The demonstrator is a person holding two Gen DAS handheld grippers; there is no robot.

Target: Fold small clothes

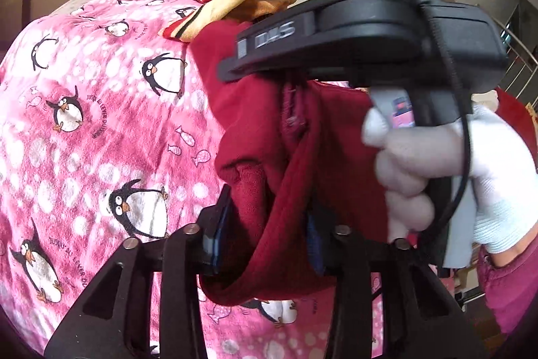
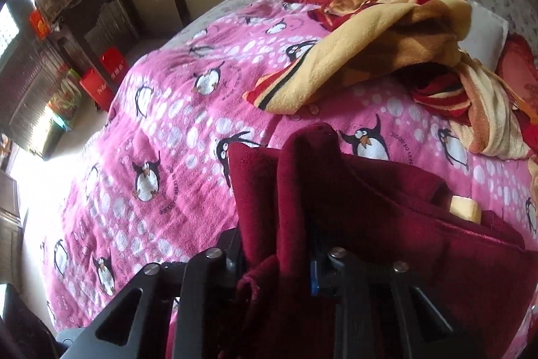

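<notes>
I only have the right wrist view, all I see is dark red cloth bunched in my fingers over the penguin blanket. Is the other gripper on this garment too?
Observer: Yes. The left gripper is shut on the same dark red garment, which hangs between its fingers.
Operator: Where is my right gripper relative to it?
Observer: The left view shows the right gripper just above, its black body crossing the frame, held by a white-gloved hand.
Operator: Is the garment on the bed?
Observer: Its lower edge hangs over the pink penguin blanket; contact cannot be told.
</notes>
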